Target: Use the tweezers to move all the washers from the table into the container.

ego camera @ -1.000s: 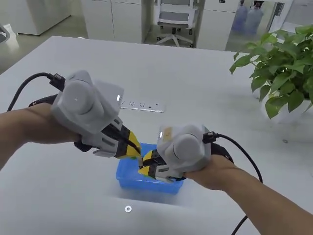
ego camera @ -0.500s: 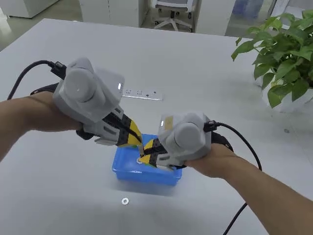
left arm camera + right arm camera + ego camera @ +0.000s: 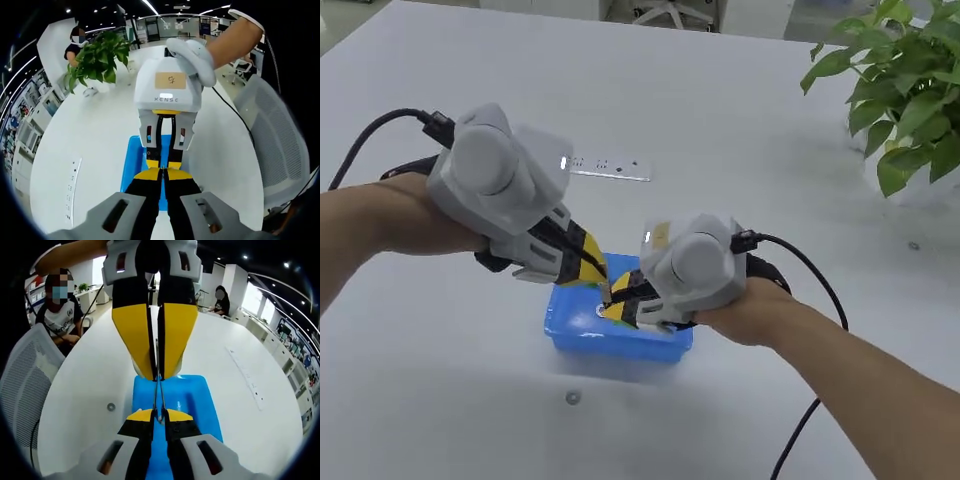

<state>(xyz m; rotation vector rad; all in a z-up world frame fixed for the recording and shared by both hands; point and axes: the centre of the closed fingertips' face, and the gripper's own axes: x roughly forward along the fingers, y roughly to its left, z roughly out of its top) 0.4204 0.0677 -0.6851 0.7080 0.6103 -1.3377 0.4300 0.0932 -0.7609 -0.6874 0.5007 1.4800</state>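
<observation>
Shows a small, flat, silver washer (image 3: 572, 398) with a hole through its middle, lying on the white table (image 3: 740, 130) near the front wall of a shallow blue container (image 3: 582, 340), not touching it. Seen again in the right gripper view, resting on the table beside the container's long side. Shows thin metal tweezers (image 3: 159, 390) held above the container's blue floor, too fine to pick out in the head view. Left gripper (image 3: 604, 288) reaching in from the left, tilted down and to the right, held by a bare hand (image 3: 425, 225), with a black cable (image 3: 370, 140) trailing from its back. Right gripper (image 3: 616, 306) coming in from the right, tilted down and to the left, held in the other hand (image 3: 750, 320). Yellow-and-black jaws of both meeting nose to nose over the container, each pair pinched closed on the tweezers. Farther back on the table, a white power strip (image 3: 608, 168), and a leafy green plant (image 3: 905, 90) at the far right.
</observation>
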